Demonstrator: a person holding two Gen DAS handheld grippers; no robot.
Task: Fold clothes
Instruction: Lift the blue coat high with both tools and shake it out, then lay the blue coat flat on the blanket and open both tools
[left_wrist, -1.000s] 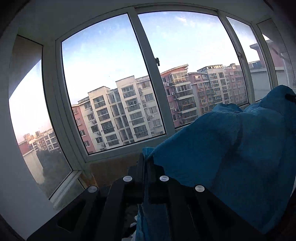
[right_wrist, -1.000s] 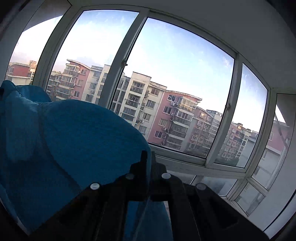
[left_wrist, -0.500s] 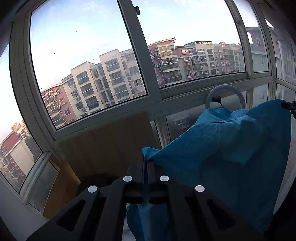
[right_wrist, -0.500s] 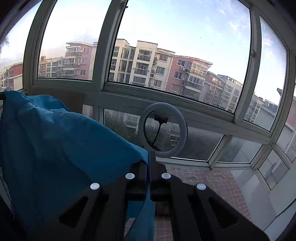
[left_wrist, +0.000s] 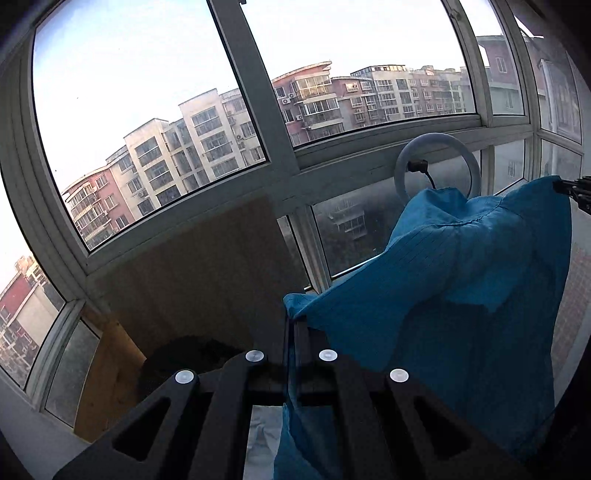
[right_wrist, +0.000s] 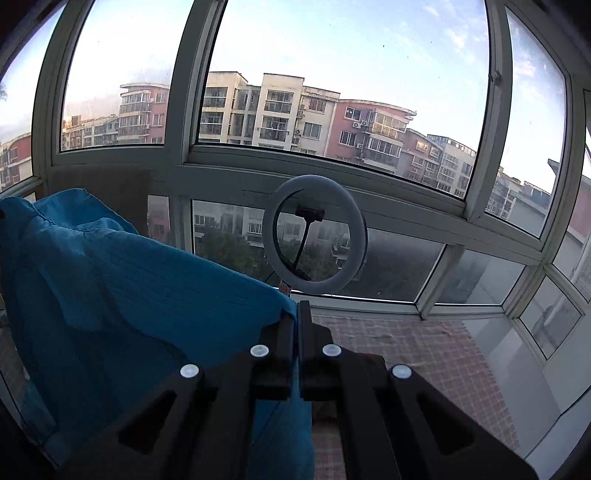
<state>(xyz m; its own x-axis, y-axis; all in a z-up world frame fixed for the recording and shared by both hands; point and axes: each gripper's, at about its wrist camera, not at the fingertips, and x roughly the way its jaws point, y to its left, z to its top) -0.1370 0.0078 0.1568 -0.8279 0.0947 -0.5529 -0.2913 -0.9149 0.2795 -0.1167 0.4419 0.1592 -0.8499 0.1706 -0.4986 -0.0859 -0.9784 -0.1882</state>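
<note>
Blue garment (left_wrist: 461, 280) hangs in the air between my two tongs, stretched in front of a big window (right_wrist: 332, 92) rather than lying on anything. My left tongs (left_wrist: 293, 328) are pressed together on one edge of the cloth, and my right tongs (right_wrist: 296, 321) pinch another edge in the same way; in the left view I can also see the right tongs at the far upper corner of the fabric. The cloth sags in a loose swag between the two grips, with a seam and a lower flap dangling below. My worry is the hold: each pinch catches only a thin bite of hem, so a jerk or a sharp spread of my hands could pull the fabric out of one side and let the whole piece swing down. If I bring it down unevenly, the hanging flap may land bunched under the rest and spoil any crease. A ring light (right_wrist: 319, 234) on its stand sits near, just beyond the cloth by the sill, and a careless swing forward could snag or topple it. I cannot see a table in either view, only a patterned mat (right_wrist: 399, 354) below on the right and something pale under the left tongs, so I cannot judge the landing spot.
</note>
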